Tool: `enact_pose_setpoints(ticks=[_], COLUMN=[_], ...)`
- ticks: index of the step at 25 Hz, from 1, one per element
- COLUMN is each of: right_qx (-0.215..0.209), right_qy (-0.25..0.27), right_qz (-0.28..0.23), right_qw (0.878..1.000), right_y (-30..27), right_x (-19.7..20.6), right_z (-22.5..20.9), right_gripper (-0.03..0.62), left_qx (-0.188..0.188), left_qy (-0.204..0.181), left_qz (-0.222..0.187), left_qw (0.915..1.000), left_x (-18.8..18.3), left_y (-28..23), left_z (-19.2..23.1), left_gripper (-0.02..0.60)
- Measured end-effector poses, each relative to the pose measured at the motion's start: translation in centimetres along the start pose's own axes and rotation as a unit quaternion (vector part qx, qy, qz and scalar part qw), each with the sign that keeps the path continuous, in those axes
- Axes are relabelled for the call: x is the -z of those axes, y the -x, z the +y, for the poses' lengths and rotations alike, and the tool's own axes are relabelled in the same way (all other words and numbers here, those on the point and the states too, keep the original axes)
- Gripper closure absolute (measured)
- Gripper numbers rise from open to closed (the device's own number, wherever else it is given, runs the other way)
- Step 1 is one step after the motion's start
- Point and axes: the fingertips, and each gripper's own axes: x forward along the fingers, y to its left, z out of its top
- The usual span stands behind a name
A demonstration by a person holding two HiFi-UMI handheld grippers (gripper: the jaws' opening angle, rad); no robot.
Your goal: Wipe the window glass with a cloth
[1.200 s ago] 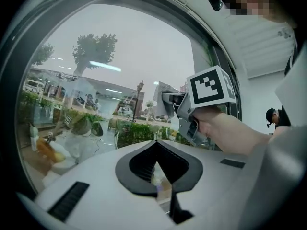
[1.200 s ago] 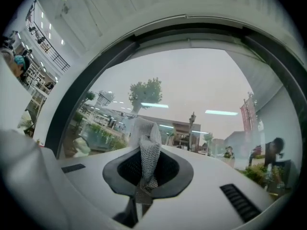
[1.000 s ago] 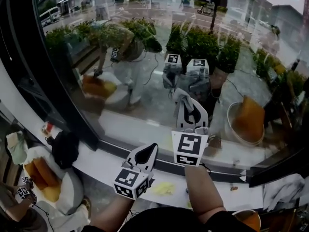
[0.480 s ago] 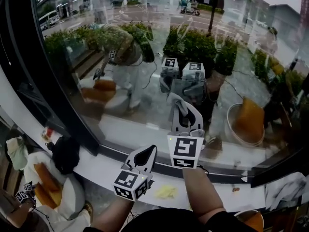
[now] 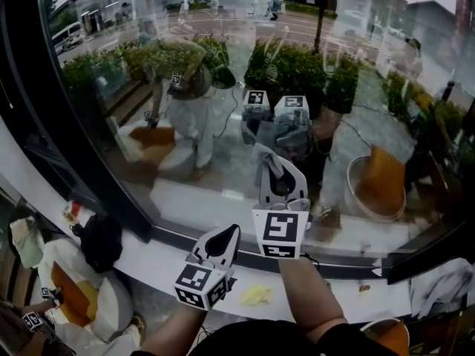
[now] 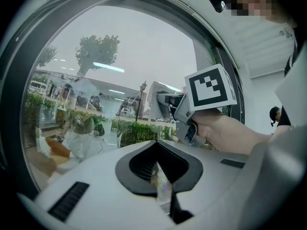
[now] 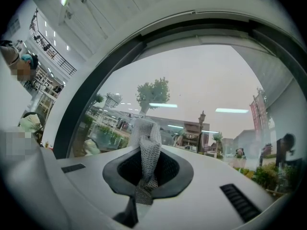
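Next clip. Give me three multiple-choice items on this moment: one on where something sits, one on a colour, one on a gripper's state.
1. Where does the yellow scrap lie?
A) on the white sill
B) on a chair
C) stuck to the glass

2. What colour is the cloth?
A) red
B) pale grey
C) dark blue

3. How is the right gripper?
A) open and empty
B) shut on nothing
C) shut on the cloth

Answers: 1 A, the head view shows it lying on the sill; 2 B, its mesh reads pale grey in the right gripper view; 3 C, the jaws pinch the cloth's lower end.
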Motion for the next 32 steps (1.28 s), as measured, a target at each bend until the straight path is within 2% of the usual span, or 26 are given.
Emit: enact_pose_setpoints(ticks=[9,21,27,32], right_qx=[-0.012,-0.058,-0.061,-0.054], right_qy=[-0.003,-0.012,-0.008,-0.001], right_qz=[0.009,0.007,0.008,0.007], right_qw=[1.0,0.998,0.998,0.998], right_y=[0.0,2.7,4.6,5.5], right_x=[0.1,-0.2,0.2,-0.1], right_z=[0.3,3.0,2.7,1.8], right_gripper=[0.553,0.553,0.553,0.553], left_qx=[0.005,0.012,0.014,0.031], left_qy=[-0.003,-0.007,-0.005,-0.006], left_qz=[-0.002,-0.002,0.003,0.005], left_qw=[1.0,0.9999,0.9999,0.9995], left_x=[0.8,1.0,0.9,1.4], left_y=[0.3,0.8,0.9,0.6], left_z=[-0.2,-1.8,-3.4,-4.6], left_gripper=[0.574,0.574,0.574,0.574])
